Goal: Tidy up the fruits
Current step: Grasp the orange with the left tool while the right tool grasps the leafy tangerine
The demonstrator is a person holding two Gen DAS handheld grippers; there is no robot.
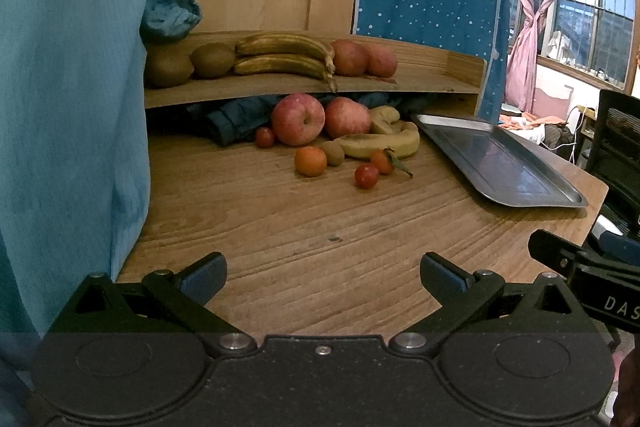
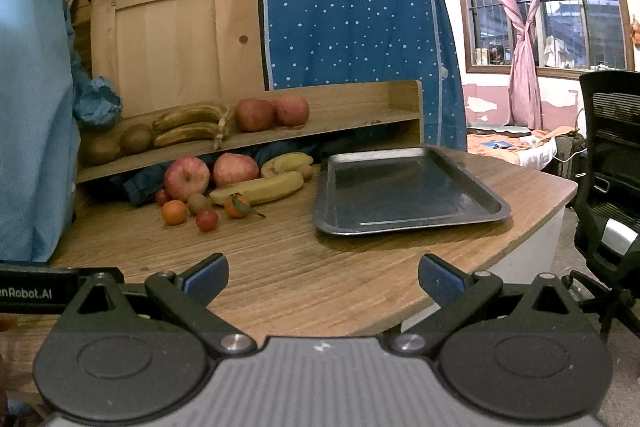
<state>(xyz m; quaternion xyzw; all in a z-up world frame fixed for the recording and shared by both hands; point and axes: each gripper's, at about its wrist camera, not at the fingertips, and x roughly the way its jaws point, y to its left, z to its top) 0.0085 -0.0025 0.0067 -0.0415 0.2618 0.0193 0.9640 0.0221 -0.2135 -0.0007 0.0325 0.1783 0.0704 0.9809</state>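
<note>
1. Your left claw [image 1: 323,277] hangs low over the bare desk [image 1: 280,227], level, released and empty.
2. Your right claw [image 2: 323,277] sits just beside it, likewise spread wide, aimed at the metal tray [image 2: 404,223].
3. The loose fruits [image 1: 340,135] lie ahead beneath the wooden shelf [image 1: 280,93], left of the tray.

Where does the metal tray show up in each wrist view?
Left wrist: metal tray at right of centre, on the table, right of the fruit pile.
Right wrist: metal tray mid-frame, just right of centre.
Shared landmark: the yellow banana lying left of it.
</note>
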